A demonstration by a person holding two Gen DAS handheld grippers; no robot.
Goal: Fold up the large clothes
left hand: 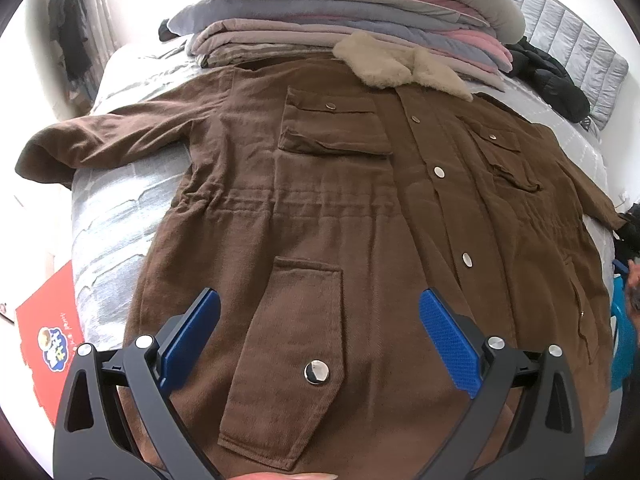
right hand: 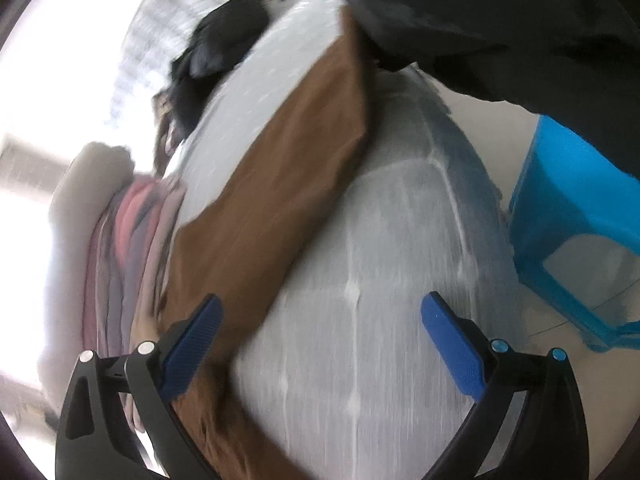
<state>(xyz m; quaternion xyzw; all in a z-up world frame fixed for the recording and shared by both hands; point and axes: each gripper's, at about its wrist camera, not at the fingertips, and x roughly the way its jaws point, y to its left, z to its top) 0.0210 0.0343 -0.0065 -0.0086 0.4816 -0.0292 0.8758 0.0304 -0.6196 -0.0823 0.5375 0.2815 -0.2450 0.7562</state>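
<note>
Coat (left hand: pixel 320 200) lies flat, unfolded, on bed (left hand: pixel 116 208); left gripper (left hand: pixel 320 320) and right gripper (right hand: pixel 320 320) gape wide, empty. Next move likely calls for gripping a sleeve (right hand: pixel 280 152).

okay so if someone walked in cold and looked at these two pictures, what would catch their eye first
A big brown jacket with a cream fleece collar lies spread front-up across the grey bed, its snaps closed. Behind the collar rises a stack of folded bedding in pink and grey. In the blurred right wrist view, a bright blue plastic stool stands beside the bed; both the left gripper and right gripper are open and empty.
</note>
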